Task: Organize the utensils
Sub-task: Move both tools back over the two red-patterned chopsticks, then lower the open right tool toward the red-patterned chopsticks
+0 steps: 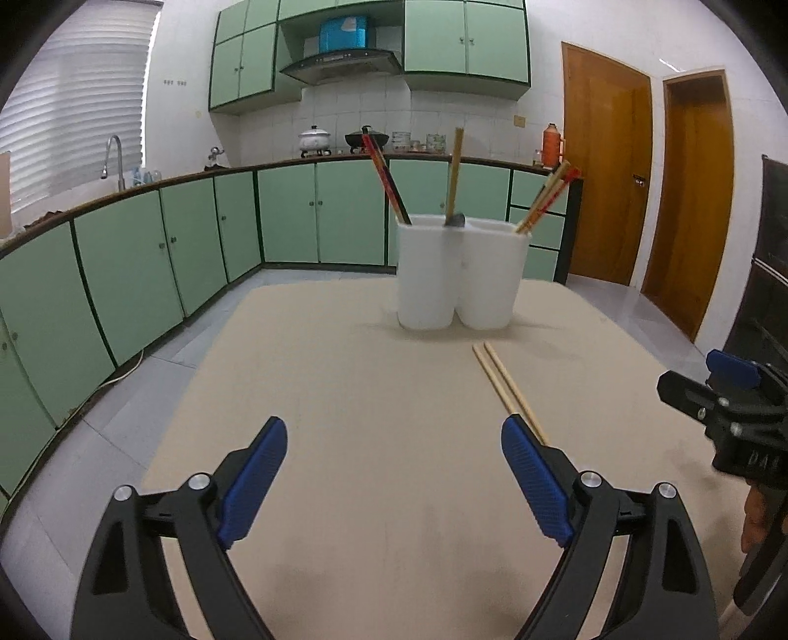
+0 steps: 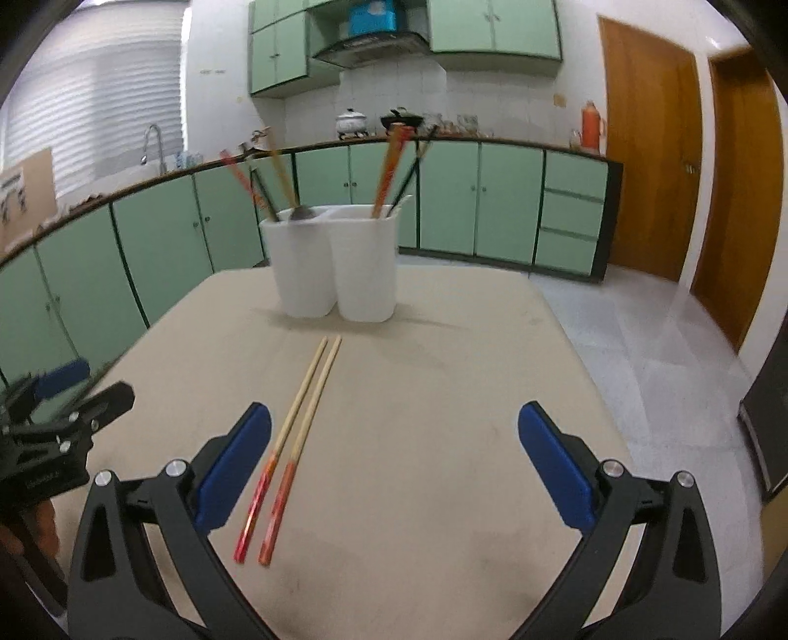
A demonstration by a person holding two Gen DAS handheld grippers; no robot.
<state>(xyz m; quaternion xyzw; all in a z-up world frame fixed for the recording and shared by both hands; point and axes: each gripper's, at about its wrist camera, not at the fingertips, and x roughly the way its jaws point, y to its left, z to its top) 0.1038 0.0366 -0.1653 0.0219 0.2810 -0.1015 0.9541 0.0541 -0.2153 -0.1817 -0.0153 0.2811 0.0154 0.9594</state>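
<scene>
Right wrist — hand-held gripper (image 2: 394,423) agape

Kitchen: mint-green base cabinets (image 1: 123,275) in an L under a dark worktop, matching wall cabinets (image 1: 463,42), range hood (image 1: 342,64), white tiled wall. Blinds on window (image 1: 74,103) at left, faucet (image 1: 113,157) below. Two wooden doors (image 1: 606,162) right. Grey tile floor (image 2: 655,339).
</scene>
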